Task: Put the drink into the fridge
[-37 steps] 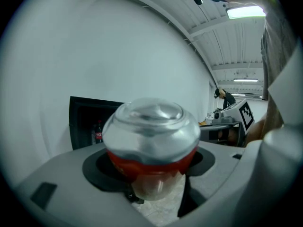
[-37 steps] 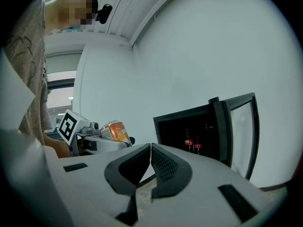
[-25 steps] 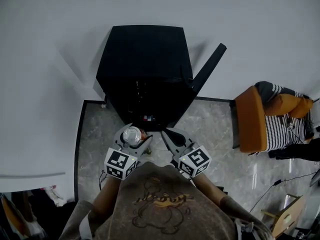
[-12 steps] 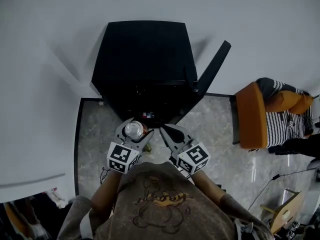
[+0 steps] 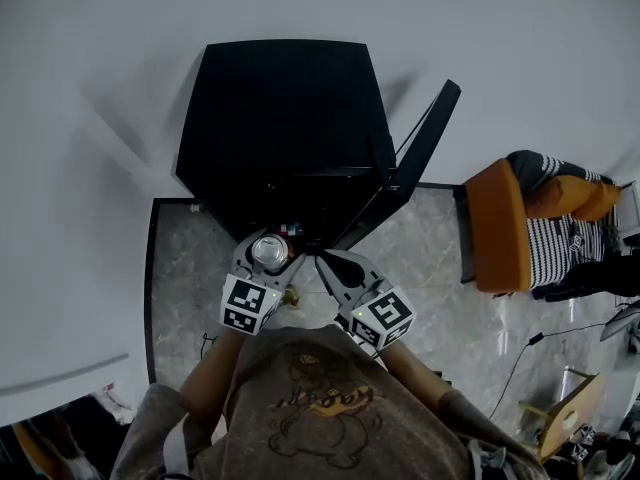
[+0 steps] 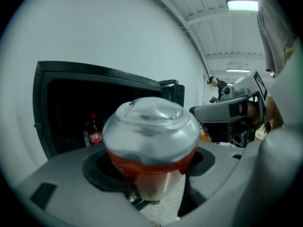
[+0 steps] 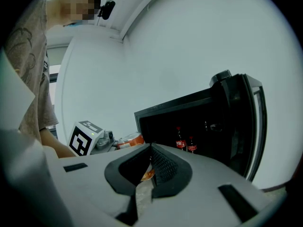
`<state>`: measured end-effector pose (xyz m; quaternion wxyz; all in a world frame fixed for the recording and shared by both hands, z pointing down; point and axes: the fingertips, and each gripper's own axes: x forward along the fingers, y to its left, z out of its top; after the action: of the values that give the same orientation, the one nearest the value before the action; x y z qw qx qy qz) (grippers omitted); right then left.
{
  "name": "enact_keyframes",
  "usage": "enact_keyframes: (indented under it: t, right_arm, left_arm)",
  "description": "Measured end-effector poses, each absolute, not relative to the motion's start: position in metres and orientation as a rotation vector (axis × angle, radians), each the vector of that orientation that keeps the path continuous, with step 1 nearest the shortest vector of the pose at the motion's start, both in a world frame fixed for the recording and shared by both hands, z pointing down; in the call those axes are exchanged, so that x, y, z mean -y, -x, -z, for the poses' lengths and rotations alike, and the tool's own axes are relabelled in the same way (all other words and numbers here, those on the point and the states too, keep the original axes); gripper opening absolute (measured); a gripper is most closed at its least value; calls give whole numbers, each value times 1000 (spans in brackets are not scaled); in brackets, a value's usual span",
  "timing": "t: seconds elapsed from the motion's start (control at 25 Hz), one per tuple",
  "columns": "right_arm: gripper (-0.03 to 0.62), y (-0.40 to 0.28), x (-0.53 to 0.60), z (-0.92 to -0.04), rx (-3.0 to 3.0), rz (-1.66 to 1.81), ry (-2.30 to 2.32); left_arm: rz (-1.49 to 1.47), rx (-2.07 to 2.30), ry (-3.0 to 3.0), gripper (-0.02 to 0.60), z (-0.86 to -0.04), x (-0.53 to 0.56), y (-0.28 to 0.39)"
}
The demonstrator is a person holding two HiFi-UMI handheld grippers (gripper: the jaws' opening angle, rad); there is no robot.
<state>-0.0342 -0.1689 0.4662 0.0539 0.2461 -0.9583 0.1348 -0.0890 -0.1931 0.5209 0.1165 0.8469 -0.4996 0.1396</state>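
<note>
Drink (image 5: 267, 251) outside fridge (image 5: 280, 108), bottles (image 7: 180, 141) inside

Grey plastic left tongs (image 5: 268, 256) and right tongs (image 5: 325, 263), each bearing 1 black-and-white marker cube (image 5: 250, 305); brown cartoon-print T-shirt (image 5: 320, 408).

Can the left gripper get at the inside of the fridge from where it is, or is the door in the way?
Probably yes. The door stands swung open to the right, and the dark opening of the fridge faces the left gripper, shut on the can, with nothing visible between them.
</note>
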Motion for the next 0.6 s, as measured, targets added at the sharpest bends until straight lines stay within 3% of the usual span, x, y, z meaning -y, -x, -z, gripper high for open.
enact_keyframes:
  t: [0.6]
  right_arm:
    - [21, 48, 188, -470, 2882, -381, -795]
  left_arm:
    - [-498, 1437, -2485, 333, -557, 226, 102]
